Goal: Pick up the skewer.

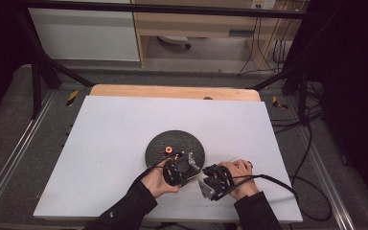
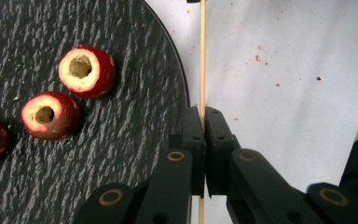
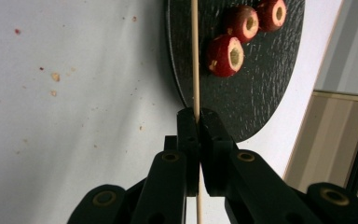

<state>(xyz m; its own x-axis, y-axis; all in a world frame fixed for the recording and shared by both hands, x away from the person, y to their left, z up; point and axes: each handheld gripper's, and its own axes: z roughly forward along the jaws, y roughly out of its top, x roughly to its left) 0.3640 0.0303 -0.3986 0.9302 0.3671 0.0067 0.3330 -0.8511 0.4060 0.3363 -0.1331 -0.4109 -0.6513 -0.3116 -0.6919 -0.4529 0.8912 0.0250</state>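
While both hands hover at near edge of round black textured slate plate point(image 1: 175, 139), left gripper point(image 2: 203, 112) jaws clamp tight on thin pale wooden skewer point(image 2: 202, 56); right gripper point(image 3: 196, 114) likewise pinches same stick, jaws closed on it. Skewer spans between grippers, above white table mat point(image 2: 284, 70) beside plate rim. Three red cored fruits point(image 2: 86, 71) lie on plate, hollow ends showing.
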